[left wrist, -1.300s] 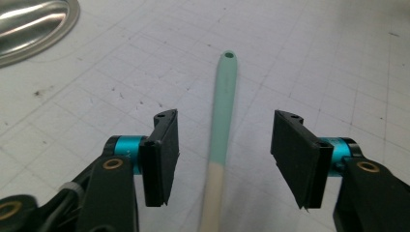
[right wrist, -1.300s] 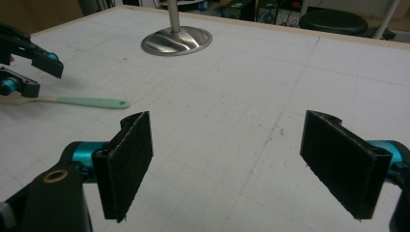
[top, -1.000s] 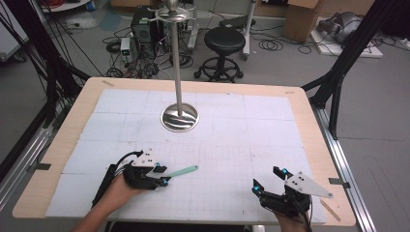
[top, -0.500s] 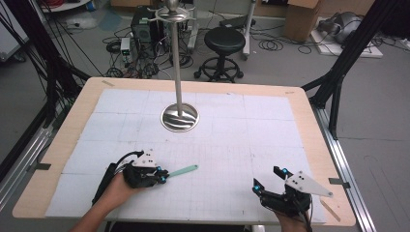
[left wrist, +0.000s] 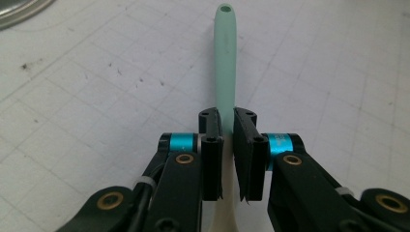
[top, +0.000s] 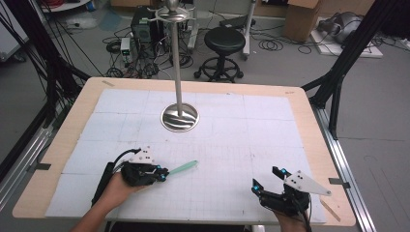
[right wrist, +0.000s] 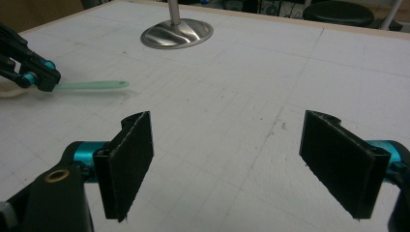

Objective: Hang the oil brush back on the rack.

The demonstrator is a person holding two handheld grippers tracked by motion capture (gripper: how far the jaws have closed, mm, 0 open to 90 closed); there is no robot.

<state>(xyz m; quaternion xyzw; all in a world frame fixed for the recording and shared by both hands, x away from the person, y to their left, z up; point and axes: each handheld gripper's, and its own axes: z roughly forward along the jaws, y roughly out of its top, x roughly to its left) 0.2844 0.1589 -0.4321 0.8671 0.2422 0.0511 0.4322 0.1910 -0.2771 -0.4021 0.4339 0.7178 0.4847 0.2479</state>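
My left claw [left wrist: 227,145] has just closed on the mint-green spatula handle [left wrist: 225,63], which lies flat on the counter [top: 232,145] near its front left. My right claw [right wrist: 241,164] gapes wide, holding nothing, well apart.

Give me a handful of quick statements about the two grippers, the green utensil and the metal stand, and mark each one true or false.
1. The left gripper is shut on the mint-green utensil handle. True.
2. The right gripper holds the utensil too. False: its jaws stand wide open over the bare white mat, with nothing between them.
3. The handle ends in a small hole. True, seen in the left gripper view.
4. The metal stand lies tipped over on the table. False: it stands upright on its round base, farther back on the mat.
5. The utensil hangs from the stand. False: it is down by the mat in the left gripper, well apart from the stand.
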